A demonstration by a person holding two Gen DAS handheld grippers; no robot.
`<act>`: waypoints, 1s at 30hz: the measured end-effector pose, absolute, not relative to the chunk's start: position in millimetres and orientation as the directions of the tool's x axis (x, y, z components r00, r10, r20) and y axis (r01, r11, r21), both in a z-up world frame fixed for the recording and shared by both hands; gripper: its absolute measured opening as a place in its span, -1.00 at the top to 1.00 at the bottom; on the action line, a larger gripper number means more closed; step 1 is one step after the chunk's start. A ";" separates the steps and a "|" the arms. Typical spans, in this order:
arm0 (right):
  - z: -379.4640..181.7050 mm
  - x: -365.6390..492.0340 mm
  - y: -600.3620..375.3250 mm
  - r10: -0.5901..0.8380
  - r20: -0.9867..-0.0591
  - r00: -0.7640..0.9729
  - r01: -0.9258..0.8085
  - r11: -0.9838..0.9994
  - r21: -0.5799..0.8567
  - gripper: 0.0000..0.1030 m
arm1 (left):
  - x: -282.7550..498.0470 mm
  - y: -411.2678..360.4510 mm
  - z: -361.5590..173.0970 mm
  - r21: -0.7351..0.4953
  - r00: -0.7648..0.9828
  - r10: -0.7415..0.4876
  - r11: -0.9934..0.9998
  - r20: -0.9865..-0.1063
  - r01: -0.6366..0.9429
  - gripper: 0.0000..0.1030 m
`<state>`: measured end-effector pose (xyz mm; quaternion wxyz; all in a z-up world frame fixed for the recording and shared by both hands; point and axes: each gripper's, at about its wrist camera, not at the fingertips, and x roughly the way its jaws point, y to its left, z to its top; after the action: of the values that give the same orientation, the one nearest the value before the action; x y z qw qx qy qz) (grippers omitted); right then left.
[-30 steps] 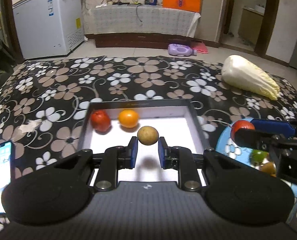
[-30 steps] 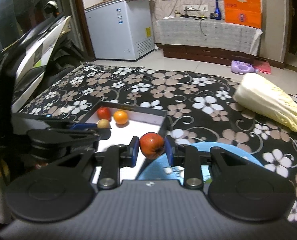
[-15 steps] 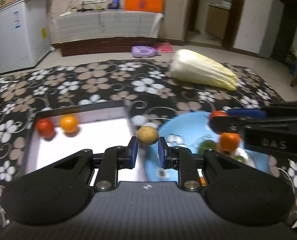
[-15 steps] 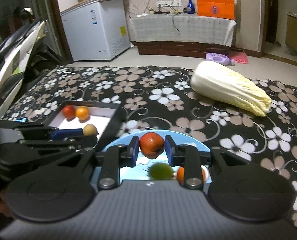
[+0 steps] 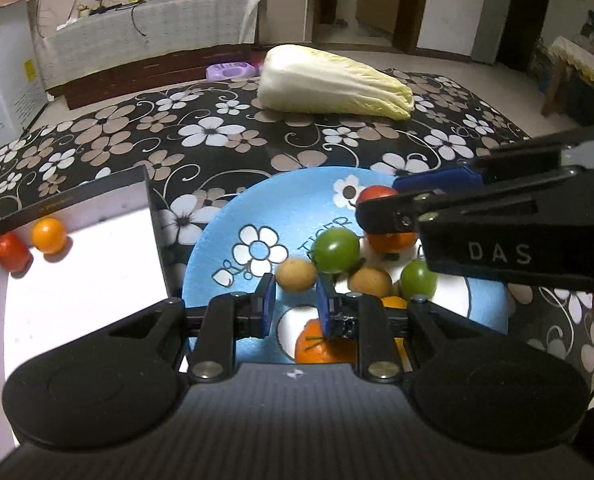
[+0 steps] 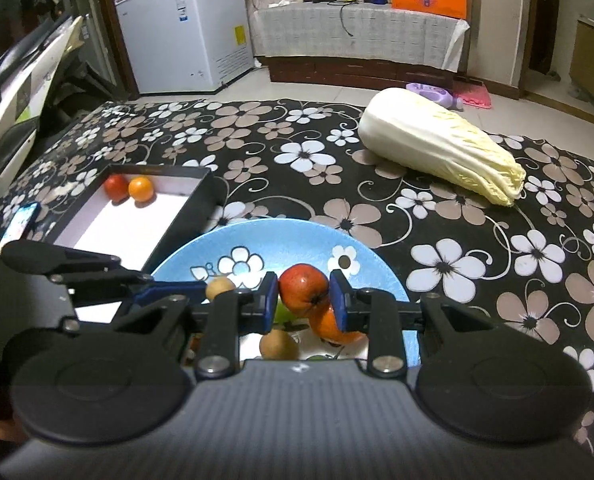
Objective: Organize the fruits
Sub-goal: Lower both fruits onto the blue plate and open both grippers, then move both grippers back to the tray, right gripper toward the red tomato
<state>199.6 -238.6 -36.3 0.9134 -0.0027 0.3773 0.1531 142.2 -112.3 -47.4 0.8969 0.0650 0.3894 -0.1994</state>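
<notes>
The little tan fruit (image 5: 296,275) sits pinched in the left claw (image 5: 295,298), just above the blue plate (image 5: 297,192). It is round, small and light, like a longan. Its skin looks smooth, so I think it could roll or slip out. The best place to hold it is across its fat middle, with one pad on each side, and that is how the claw has it.

The red fruit (image 6: 304,289) is pinched in the right claw (image 6: 303,294), also over the blue plate. It looks like a small red apple or hawthorn. I think it is firm but could bruise, so a soft squeeze on its two sides is enough.

On the plate lie more fruits: two green ones (image 5: 335,250), another tan one (image 5: 369,282) and some orange ones (image 5: 391,240). They are crowded close, some touching. A new fruit let go there may bump them and roll.

Left of the plate, just beside it, is a black box with a white floor (image 5: 77,280). A red fruit (image 5: 12,252) and an orange fruit (image 5: 48,235) sit together in its far left corner.

All of this rests on a table with a black flowery cloth (image 6: 297,152). A big napa cabbage (image 6: 441,152) lies near the far right edge, well apart from the plate. A phone (image 6: 19,224) lies by the left edge, beside the box.
</notes>
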 end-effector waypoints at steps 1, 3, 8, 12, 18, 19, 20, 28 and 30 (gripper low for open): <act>-36.5 199.2 -238.4 0.279 -0.690 0.668 -0.285 0.952 0.108 0.40 | 140.7 -112.9 -47.0 -0.031 0.622 -0.306 0.911 -0.721 0.411 0.48; -37.1 198.9 -238.6 0.281 -0.691 0.666 -0.288 0.951 0.109 0.39 | 139.7 -112.2 -46.0 -0.029 0.625 -0.306 0.910 -0.718 0.413 0.48; -36.4 197.9 -237.9 0.273 -0.690 0.671 -0.284 0.954 0.101 0.38 | 139.3 -100.0 -39.9 -0.039 0.637 -0.304 0.918 -0.709 0.394 0.48; -36.3 197.5 -237.6 0.268 -0.691 0.671 -0.282 0.955 0.095 0.35 | 139.6 -80.8 -31.9 -0.055 0.658 -0.295 0.932 -0.693 0.359 0.48; -33.0 197.4 -232.7 0.278 -0.675 0.684 -0.290 0.952 0.098 0.29 | 142.4 -41.6 -22.7 -0.058 0.700 -0.228 0.964 -0.676 0.258 0.35; -30.6 197.2 -230.9 0.283 -0.661 0.695 -0.292 0.951 0.100 0.29 | 144.0 -34.0 -21.5 -0.062 0.705 -0.217 0.969 -0.675 0.239 0.35; -27.2 196.9 -228.0 0.293 -0.641 0.709 -0.297 0.949 0.106 0.29 | 145.2 -25.4 -20.2 -0.066 0.711 -0.202 0.975 -0.674 0.214 0.35; -14.8 208.1 -176.4 0.432 -0.552 0.713 -0.406 0.897 0.177 0.29 | 147.8 35.2 -13.0 -0.081 0.731 -0.110 0.994 -0.674 0.074 0.35; -16.2 217.8 -153.8 0.450 -0.559 0.696 -0.435 0.884 0.171 0.29 | 149.2 44.8 -13.9 -0.074 0.727 -0.090 0.996 -0.681 0.053 0.35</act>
<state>217.8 -153.8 -16.2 0.9208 0.0127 0.3070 0.2403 149.2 44.8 -13.9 0.9288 -0.0246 0.3677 -0.0385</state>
